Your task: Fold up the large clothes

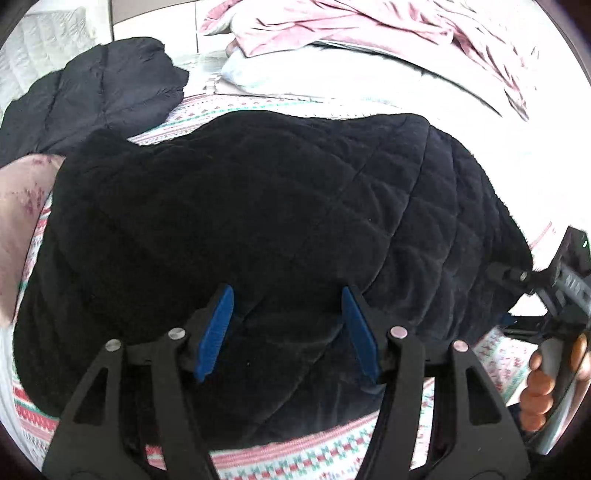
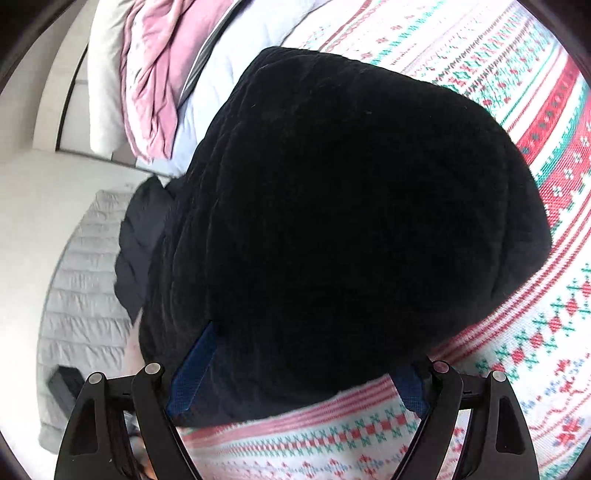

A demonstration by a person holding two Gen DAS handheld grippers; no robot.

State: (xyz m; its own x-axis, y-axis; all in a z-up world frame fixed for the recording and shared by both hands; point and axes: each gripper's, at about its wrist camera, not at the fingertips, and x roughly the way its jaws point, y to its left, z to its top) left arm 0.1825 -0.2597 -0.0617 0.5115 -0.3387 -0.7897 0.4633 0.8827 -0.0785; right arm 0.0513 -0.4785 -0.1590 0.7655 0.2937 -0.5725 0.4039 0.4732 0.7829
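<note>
Black quilted fabric fills the left wrist view: a large dark jacket (image 1: 258,229) lies bunched on the bed, over a bedspread (image 1: 288,458) woven with red, green and white bands. The left claw (image 1: 286,328) points forward and down at the near part of the jacket, its blue pads (image 1: 216,332) set wide apart, with quilted cloth showing between them; nothing is pinched. At the right edge of this view the right claw's body (image 1: 554,291) reaches in from the side, its tip touching the jacket's right edge, and a bare hand (image 1: 546,387) wraps the grey handle below it. Beyond the jacket lie a second dark padded garment (image 1: 96,92) at upper left, a white pillow (image 1: 332,74) and a crumpled pink blanket (image 1: 369,29).

From the right wrist view the same jacket (image 2: 351,221) appears as one dark mound on the patterned bedspread (image 2: 517,350). The right claw (image 2: 299,373) looks steeply down on the mound's near edge, jaws spread wide. Its left blue pad (image 2: 194,369) lies against the jacket's side, while the right pad (image 2: 412,391) sits over the bedspread at the hem; the fabric lies between them unclamped. To the left are the other dark garment (image 2: 138,251), a grey quilted cover (image 2: 81,295) and the pink blanket (image 2: 159,74) at the top.
</note>
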